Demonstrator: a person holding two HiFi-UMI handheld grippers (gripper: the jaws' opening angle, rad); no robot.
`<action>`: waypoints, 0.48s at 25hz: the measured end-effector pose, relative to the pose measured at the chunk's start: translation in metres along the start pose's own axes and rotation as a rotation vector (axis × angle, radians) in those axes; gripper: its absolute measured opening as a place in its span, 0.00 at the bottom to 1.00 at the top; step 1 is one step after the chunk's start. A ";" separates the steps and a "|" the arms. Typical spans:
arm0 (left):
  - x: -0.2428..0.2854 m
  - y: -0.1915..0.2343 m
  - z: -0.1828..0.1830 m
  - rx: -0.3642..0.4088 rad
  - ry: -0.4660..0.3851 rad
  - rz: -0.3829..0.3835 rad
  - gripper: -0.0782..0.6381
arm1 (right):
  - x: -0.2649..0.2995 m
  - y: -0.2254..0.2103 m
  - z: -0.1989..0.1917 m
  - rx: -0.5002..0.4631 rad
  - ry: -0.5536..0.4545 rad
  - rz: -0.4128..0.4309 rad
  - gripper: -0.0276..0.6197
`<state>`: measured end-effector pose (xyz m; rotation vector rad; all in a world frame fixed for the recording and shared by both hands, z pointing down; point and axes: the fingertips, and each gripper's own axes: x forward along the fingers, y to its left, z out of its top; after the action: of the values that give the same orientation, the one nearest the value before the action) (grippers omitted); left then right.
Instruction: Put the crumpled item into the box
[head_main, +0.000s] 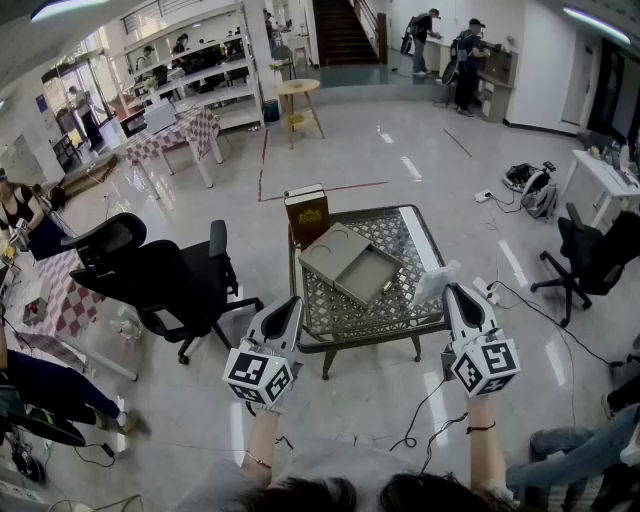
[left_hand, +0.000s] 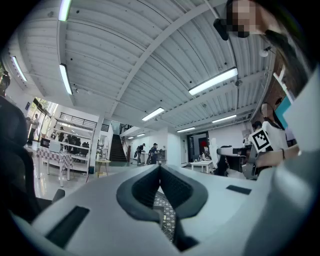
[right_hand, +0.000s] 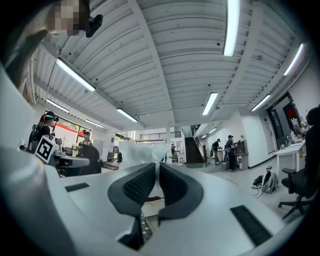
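Note:
An open grey box (head_main: 352, 262) lies on the lattice-topped table (head_main: 372, 322), with its lid folded back to the left. The crumpled item (head_main: 432, 282) is a translucent white plastic wad. My right gripper (head_main: 451, 291) is shut on it above the table's right front corner, right of the box. In the right gripper view the wad (right_hand: 136, 150) sticks out past that gripper (right_hand: 156, 167), whose pads pinch it. My left gripper (head_main: 293, 304) is shut and holds nothing. It hovers at the table's left front corner. In its own view the left gripper (left_hand: 160, 169) has its tips touching.
A brown box (head_main: 307, 213) stands at the table's far left corner. A black office chair (head_main: 160, 275) is left of the table and another chair (head_main: 590, 255) stands to the right. Cables (head_main: 440, 400) and a power strip (head_main: 487, 290) lie on the floor. People stand far back.

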<state>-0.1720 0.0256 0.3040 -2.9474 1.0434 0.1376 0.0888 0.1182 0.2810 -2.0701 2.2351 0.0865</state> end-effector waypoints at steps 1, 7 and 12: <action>0.000 -0.001 0.000 -0.001 0.001 0.000 0.13 | -0.001 -0.001 0.000 0.000 0.002 -0.001 0.11; 0.000 -0.006 0.000 -0.003 0.003 0.003 0.13 | -0.005 -0.003 -0.002 0.001 0.009 0.006 0.11; 0.001 -0.012 -0.002 -0.006 0.006 0.006 0.13 | -0.008 -0.009 -0.003 0.011 0.008 0.007 0.11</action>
<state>-0.1639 0.0340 0.3053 -2.9522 1.0540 0.1327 0.0986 0.1251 0.2852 -2.0615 2.2419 0.0665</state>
